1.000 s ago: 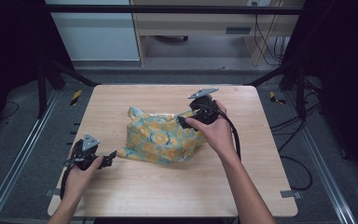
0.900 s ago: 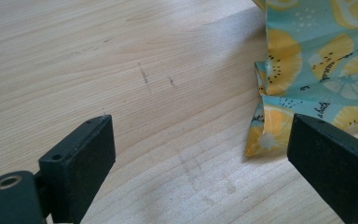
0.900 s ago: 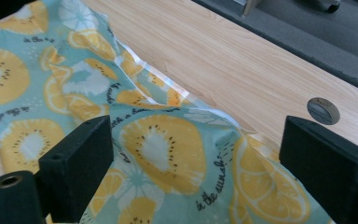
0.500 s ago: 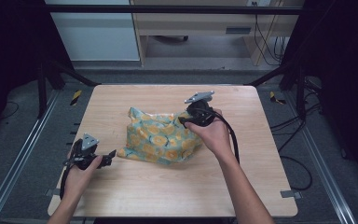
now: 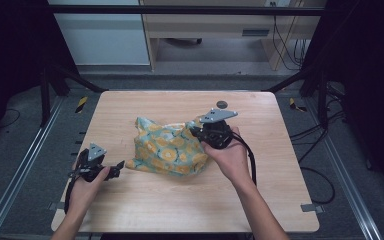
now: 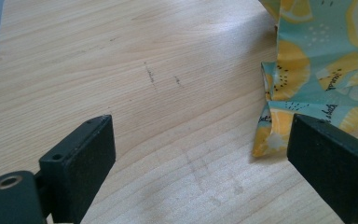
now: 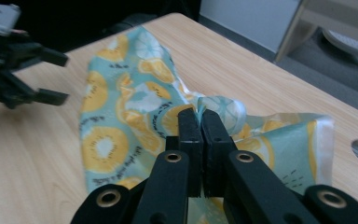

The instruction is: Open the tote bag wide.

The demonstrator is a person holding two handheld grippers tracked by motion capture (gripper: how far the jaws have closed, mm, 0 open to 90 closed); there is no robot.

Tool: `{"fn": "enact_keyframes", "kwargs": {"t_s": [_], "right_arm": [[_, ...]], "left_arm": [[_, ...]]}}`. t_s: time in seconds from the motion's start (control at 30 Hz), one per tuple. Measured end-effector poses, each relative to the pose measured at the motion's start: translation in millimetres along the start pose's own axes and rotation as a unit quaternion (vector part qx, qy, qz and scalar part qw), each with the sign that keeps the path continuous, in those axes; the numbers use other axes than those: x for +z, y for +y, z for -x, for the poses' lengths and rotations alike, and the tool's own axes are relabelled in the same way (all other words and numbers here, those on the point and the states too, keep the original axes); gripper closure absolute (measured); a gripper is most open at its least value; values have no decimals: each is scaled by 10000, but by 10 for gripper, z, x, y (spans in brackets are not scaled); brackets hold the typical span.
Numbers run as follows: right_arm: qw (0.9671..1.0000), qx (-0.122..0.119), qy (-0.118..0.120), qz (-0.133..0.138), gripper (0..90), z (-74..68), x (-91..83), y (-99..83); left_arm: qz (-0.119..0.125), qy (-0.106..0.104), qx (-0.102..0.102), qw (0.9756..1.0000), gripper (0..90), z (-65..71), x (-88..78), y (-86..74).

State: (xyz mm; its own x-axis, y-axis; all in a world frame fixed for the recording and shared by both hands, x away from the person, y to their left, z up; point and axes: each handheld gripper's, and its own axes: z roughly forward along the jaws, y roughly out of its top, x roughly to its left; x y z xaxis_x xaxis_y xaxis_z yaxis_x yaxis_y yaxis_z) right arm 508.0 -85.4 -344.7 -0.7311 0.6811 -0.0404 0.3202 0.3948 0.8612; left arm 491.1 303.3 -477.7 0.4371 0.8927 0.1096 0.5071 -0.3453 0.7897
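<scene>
Teal cloth printed with yellow citrus slices [image 5: 170, 150] lies crumpled mid-table. Right gripper [image 5: 206, 131], since a second ago, edges leftward, clenched on cloth's far-right fold. Left gripper [image 5: 116, 169] unmoved, jaws spread beside near-left corner. Likely spreading next.

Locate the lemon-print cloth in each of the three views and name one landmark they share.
High view: lemon-print cloth lies mid-table, between the two grippers.
Left gripper view: it is at the right edge, its corner beside the right-hand jaw.
Right gripper view: it spreads across the centre, a fold pinched in the jaws.
Shared landmark: the wooden table.
</scene>
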Motion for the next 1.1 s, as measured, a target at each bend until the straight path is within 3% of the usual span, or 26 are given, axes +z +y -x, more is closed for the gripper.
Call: {"fn": "enact_keyframes", "kwargs": {"t_s": [0.17, 0.33, 0.53, 0.77, 1.1], "right_arm": [[9996, -65, 190, 208, 880, -154, -108, -34], [9984, -95, 389, 398, 885, -379, -212, -212], [9983, -96, 456, 350, 890, -472, -262, -419], [9969, 135, 643, 436, 893, -514, -333, -639], [9962, 153, 853, 118, 893, -657, -325, -962]], "left_arm": [[-7, -9, 16, 10000, 79, 4, 2, 0], [13, -5, 10, 10000, 80, 8, -6, 1], [8, -8, -12, 10000, 80, 0, -7, 1], [23, 1, -3, 10000, 80, 9, -14, 0], [28, -12, 25, 10000, 80, 25, -20, 3]]}}
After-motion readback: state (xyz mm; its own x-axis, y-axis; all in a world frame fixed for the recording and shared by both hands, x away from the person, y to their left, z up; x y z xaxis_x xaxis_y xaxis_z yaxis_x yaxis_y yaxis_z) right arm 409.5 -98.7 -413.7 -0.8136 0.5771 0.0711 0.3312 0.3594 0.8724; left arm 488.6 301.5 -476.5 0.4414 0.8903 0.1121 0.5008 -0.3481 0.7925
